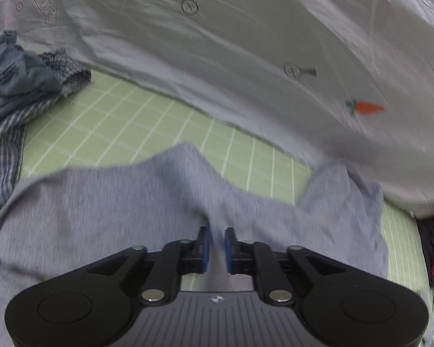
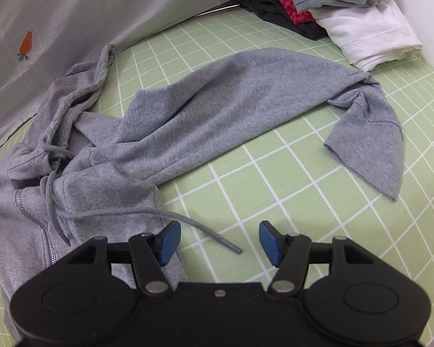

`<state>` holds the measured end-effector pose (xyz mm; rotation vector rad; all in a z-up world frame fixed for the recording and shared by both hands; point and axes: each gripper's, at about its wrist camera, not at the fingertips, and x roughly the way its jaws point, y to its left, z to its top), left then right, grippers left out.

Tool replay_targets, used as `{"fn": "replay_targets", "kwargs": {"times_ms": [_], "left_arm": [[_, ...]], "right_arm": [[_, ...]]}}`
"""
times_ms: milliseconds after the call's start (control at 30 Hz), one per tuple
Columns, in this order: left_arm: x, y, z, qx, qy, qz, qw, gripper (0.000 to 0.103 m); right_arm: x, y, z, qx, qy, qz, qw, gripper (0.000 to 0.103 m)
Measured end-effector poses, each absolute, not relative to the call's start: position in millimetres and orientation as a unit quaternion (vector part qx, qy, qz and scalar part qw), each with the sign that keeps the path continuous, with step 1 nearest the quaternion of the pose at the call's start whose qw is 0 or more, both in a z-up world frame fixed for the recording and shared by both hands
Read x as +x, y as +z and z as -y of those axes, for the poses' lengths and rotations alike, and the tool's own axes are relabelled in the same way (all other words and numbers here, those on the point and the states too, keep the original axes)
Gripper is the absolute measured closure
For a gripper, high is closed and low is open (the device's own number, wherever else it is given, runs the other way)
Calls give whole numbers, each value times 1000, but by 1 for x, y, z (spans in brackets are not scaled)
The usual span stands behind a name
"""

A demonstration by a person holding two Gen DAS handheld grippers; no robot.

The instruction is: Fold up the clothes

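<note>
- Two tools are in my views, one per wrist camera, both over a green mat [image 2: 275, 173] with a white grid on the worktop.
- My left tool [image 1: 217, 244] has its blue pads nearly together, with a fold of the grey hoodie [image 1: 130, 202] pinched up between them; that frame is motion-blurred, but the cloth rises into the narrow gap.
- My right tool [image 2: 220, 243] stands wide, holding nothing; its left blue pad [image 2: 167, 240] sits over the hoodie's edge and the right one over bare mat.
- From the right wrist the grey hoodie [image 2: 188, 110] lies spread and rumpled across the mat, one sleeve [image 2: 370, 133] reaching away to the right with its cuff on the grid.
- The zipper [image 2: 47, 231] runs down the lower left part of the garment, and the hood is bunched at the far left.
- A grey drawstring [image 2: 193, 225] trails off the cloth onto the mat, its tip lying between my right tool's fingers.
- A pale sheet printed with a carrot [image 2: 26, 43] hangs along the far side of the mat.
- A stack of folded clothes [image 2: 361, 29], white, grey, red check and dark, sits at the far right corner.
- A heap of blue striped and checked garments [image 1: 14, 101] lies at the left in the left wrist view.
</note>
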<state>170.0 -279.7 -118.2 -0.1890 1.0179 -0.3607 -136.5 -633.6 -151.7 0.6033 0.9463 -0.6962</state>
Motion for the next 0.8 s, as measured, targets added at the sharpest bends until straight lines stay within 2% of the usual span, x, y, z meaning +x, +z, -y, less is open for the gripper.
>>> {"fn": "replay_targets", "kwargs": {"times_ms": [133,233,367,533,600,667,700,733,767,800], "left_arm": [[113,-126,272,-77,-213,-519,824,47],[74,-133,279,-57,-248,-531,808,37],[45,-145,297,-28,-265,-530,805,30],[41,-156,307,-20,-254,-540,802,30],[39,-158,308,-15,-251,-541,803,36],[36,-158,307,-17,-249,-540,804,57],[33,-158,305,-26,-250,-539,804,71],[31,-157,302,-35,-251,-538,804,78],[28,-156,300,-44,-252,-535,805,82],[25,-154,297,-53,-252,-532,806,88]], "right_arm": [[-140,-152,633,294,-315,-434,791,40],[-141,-153,630,299,-301,-433,795,39],[-137,-154,622,299,-267,-442,803,35],[-135,-158,612,293,-242,-455,805,35],[-139,-158,612,300,-238,-453,806,35],[-142,-158,612,306,-234,-450,806,35],[-144,-158,611,310,-232,-449,806,37],[-145,-158,611,313,-230,-447,806,51],[-147,-158,611,317,-228,-446,805,74],[-149,-157,611,320,-225,-441,808,81]]}}
